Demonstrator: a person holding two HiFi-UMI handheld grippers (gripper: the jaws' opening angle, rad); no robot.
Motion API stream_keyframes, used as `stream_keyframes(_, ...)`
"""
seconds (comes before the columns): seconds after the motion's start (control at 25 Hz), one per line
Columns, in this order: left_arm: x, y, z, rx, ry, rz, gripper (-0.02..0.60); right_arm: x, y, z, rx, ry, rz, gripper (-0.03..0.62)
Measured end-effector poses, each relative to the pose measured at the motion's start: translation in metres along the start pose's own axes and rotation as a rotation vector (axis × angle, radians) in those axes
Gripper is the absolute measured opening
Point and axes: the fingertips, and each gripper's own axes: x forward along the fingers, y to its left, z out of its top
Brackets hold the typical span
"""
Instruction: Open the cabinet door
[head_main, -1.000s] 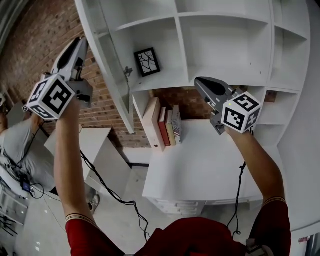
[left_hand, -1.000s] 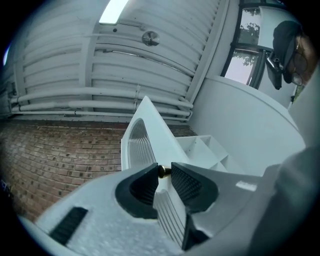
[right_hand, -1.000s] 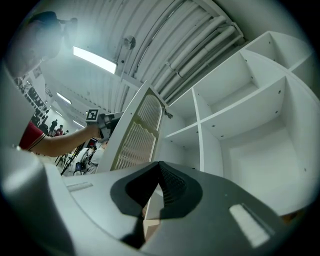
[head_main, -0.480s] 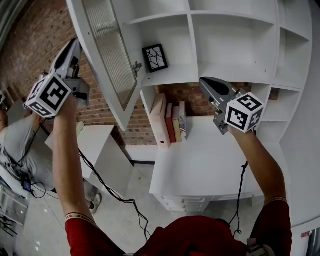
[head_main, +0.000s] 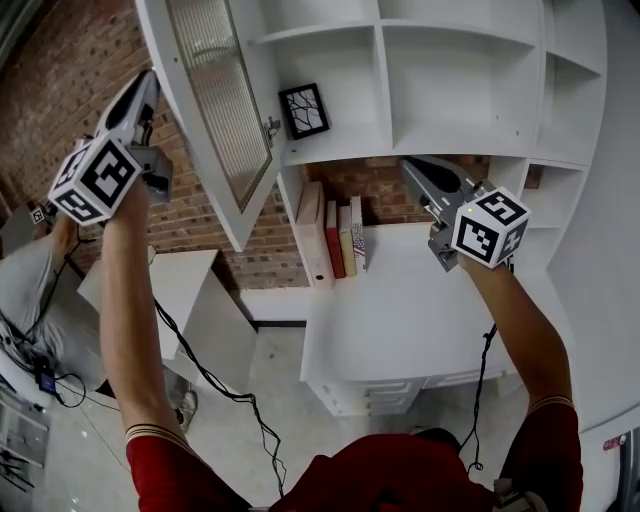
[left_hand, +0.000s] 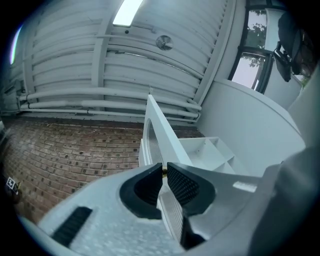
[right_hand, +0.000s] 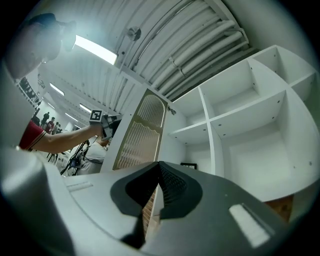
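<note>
The white cabinet has open shelves. Its door, with a ribbed glass panel and a small knob, stands swung out to the left. My left gripper is raised to the left of the door, apart from it. Its jaws have just been closing to a narrow gap with nothing between them; the door's edge shows beyond. My right gripper is held up below the shelves with its jaws shut and empty. The door is in the right gripper view too.
A black framed picture stands on a shelf, with several books upright on the white desk below. A brick wall is behind at the left, with a low white unit and a seated person. Cables trail on the floor.
The door has swung wider, from edge-on to showing its ribbed glass face. My left gripper has shifted left, away from it. The right gripper has sunk slightly.
</note>
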Motion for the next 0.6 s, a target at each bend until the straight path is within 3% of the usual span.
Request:
stream_keyframes(0.32,-0.018,0.005,-0.012,-0.055,0.017,0.056,0.006,-0.016,-0.007,0.024,-0.001,-0.015,-0.031,0.012)
stream_keyframes(0.6,-0.056,-0.069,0.002,0.026,0.036,0.072,0.006,-0.060,-0.003,0.051,0.009,-0.084,0.010,0.012)
